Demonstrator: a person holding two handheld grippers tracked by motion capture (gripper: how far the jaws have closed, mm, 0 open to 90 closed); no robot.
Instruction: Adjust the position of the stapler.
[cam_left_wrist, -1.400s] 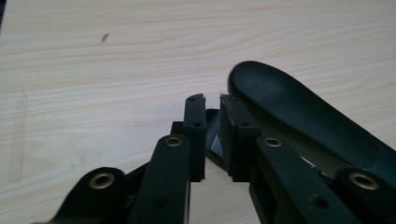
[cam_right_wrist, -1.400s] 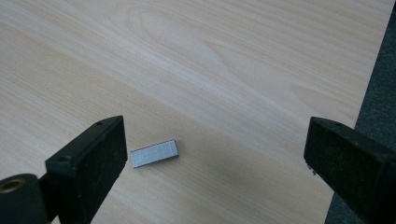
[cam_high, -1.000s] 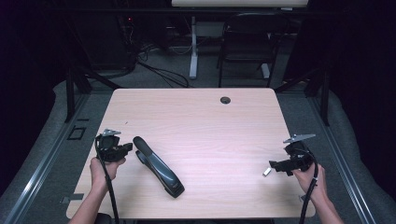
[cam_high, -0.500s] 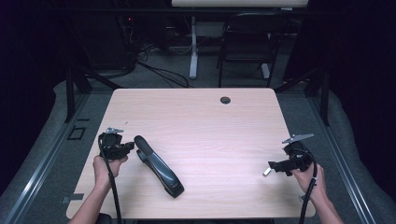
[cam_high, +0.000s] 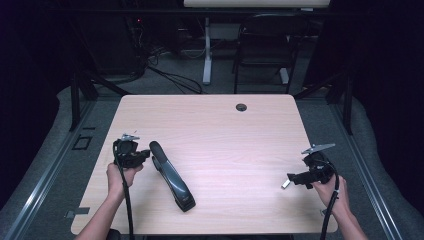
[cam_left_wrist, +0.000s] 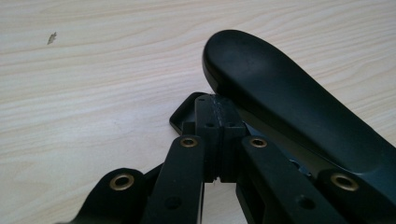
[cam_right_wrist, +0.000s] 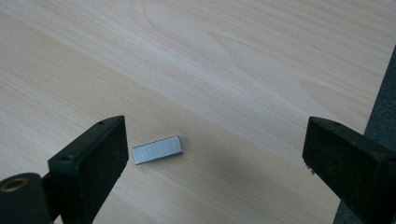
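While left tongs (cam_left_wrist: 219, 140) close beside stapler (cam_left_wrist: 299, 116), right tongs (cam_right_wrist: 215, 154) gape

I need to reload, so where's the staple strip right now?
The staple strip lies flat on the table's right side, between the open right gripper's jaws.

**Two hands, two grippers: one closed, one wide**

The person's forearms enter from the near edge, one at each side. The left hand (cam_high: 120, 176) grips its handle with the left gripper (cam_high: 145, 155) pointing across toward the right, low over the surface; in the left gripper view its jaws are pressed together with no gap. The right hand (cam_high: 334, 190) holds the right gripper (cam_high: 289, 181) pointing left and slightly downward, its jaws spread wide apart.
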